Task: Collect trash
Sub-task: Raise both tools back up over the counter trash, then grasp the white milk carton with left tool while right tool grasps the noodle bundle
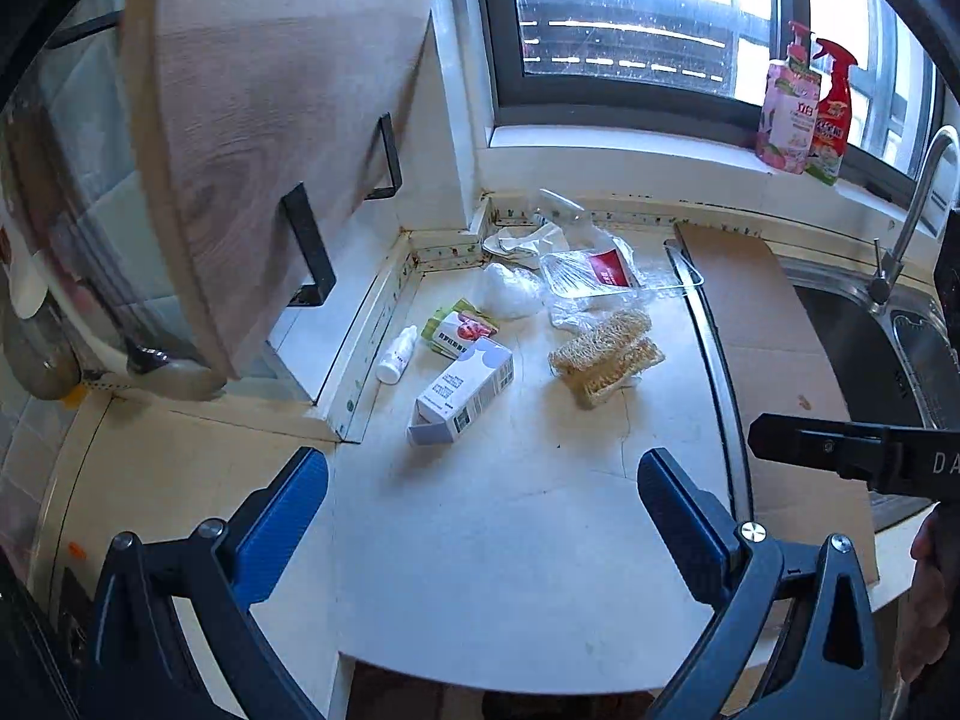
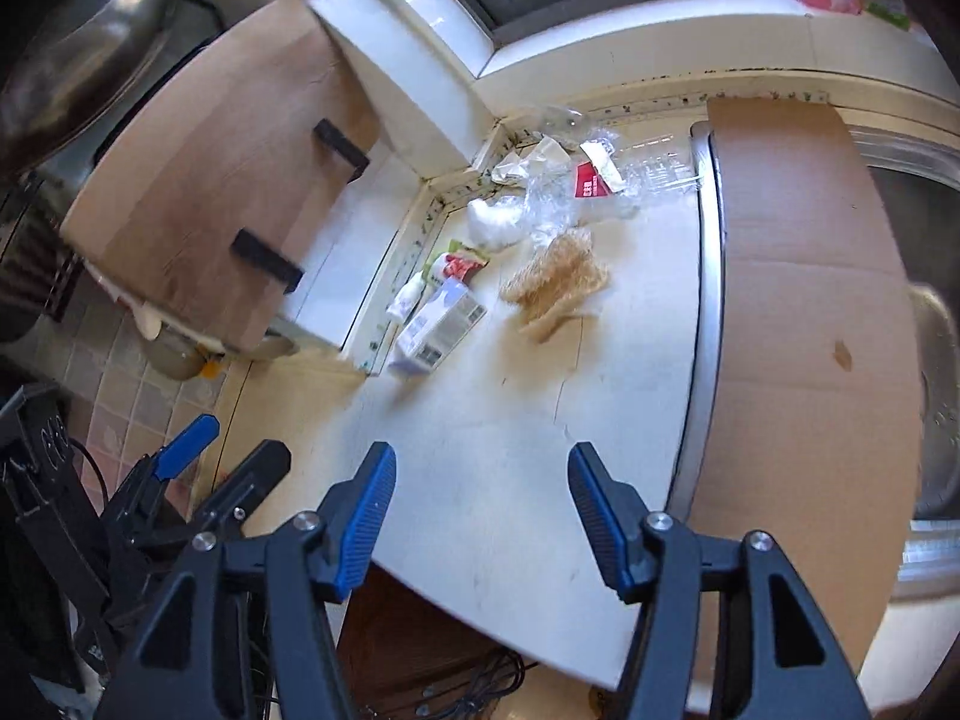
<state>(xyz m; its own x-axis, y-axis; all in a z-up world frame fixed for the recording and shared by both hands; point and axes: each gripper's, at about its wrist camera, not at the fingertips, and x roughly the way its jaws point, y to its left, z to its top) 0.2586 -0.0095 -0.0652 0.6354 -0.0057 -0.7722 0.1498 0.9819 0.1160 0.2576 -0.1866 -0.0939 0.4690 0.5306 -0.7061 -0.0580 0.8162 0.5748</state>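
White-and-lilac cardboard carton (image 1: 462,399) lies flat on our pale counter (image 1: 510,540) | ahead, slightly left of our empty, spread left gripper (image 1: 483,501) | long axis diagonal | right gripper (image 2: 483,501) likewise spread, seemingly farther

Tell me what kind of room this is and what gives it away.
Almost certainly a home kitchen. A steel sink with a curved tap sits beside a white counter, and cleaning bottles stand on the windowsill. Trash such as a carton lies on the counter.
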